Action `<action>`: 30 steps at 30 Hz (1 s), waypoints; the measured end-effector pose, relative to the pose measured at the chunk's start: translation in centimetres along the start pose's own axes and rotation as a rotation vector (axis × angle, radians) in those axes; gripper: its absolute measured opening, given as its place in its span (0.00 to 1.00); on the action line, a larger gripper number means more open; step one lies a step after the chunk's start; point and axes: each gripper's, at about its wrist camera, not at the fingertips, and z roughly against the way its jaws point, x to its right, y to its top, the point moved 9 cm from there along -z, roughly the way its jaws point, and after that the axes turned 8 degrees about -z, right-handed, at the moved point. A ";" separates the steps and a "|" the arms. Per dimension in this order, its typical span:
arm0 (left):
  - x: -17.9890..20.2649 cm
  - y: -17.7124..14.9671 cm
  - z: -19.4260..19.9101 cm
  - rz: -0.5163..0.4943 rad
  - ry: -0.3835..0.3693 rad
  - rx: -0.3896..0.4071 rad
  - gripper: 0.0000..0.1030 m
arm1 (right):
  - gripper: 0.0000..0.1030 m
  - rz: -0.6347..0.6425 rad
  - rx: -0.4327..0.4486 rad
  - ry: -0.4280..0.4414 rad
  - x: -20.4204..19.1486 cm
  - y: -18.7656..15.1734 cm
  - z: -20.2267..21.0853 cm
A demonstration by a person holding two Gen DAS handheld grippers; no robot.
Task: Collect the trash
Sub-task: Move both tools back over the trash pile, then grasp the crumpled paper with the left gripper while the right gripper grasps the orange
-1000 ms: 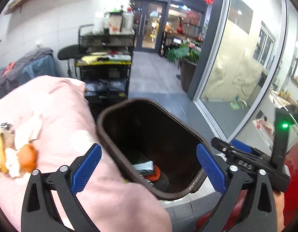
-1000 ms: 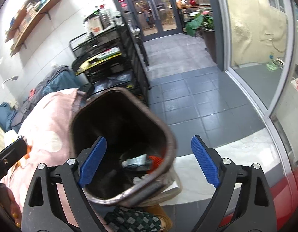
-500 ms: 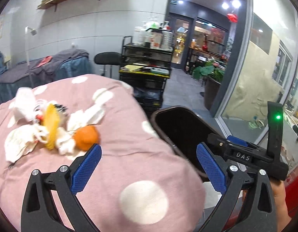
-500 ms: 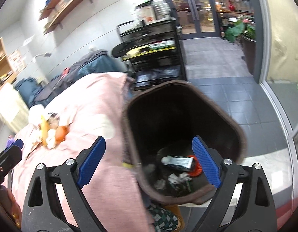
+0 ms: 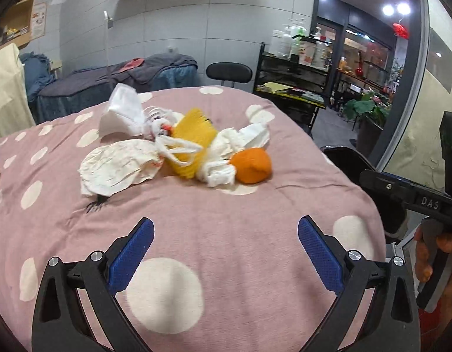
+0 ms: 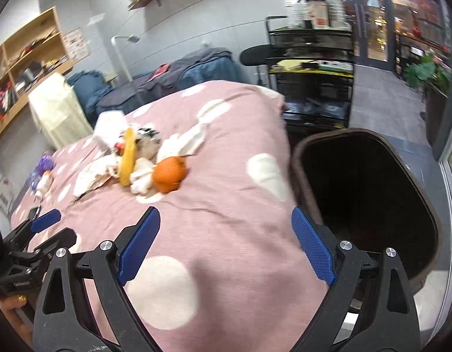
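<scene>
— How do the grippers stand?

— The left gripper [image 5: 226, 252] has its jaws spread wide with nothing between them, hovering over the near part of the pink spotted cover [image 5: 226, 205]. The right gripper [image 6: 226, 245] is just as wide and also empty, over the cover's near right edge. A hand [image 5: 440, 264] grips the right tool's handle at the far right of the left view.

— And the trash?

— Piled in the middle of the cover, well ahead of both grippers. Nearest is an orange lump [image 5: 252, 165], touching white crumpled tissue [image 5: 220, 173]. Behind that lies a yellow ruffled piece [image 5: 193, 140] with white loops draped across it. To its left is a creased paper wrapper [image 5: 117, 167], and farther back a white mask-like piece [image 5: 123, 114].

— Where is the bin?

— The dark brown bin [image 6: 369, 193] stands just beside the cover's right edge, mouth open toward the right camera. Its inside is too dark to make out.

— Anything else around?

— A black trolley [image 6: 311, 67] with bottles on top beyond the cover, a black stool [image 5: 229, 72] beside it, and a small bottle [image 6: 44, 183] at the cover's left edge.
</scene>
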 end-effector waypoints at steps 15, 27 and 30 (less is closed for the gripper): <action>-12.6 -1.1 -1.7 0.120 0.097 -0.041 0.94 | 0.87 0.193 -0.111 0.157 -12.1 0.5 -4.8; -17.9 0.2 -5.9 0.238 0.070 -0.115 0.90 | 0.84 0.289 -0.198 -0.005 -11.3 2.4 -10.6; -18.5 0.4 -6.9 0.266 0.044 -0.134 0.84 | 0.80 0.268 -0.228 -0.025 -9.7 2.9 -11.7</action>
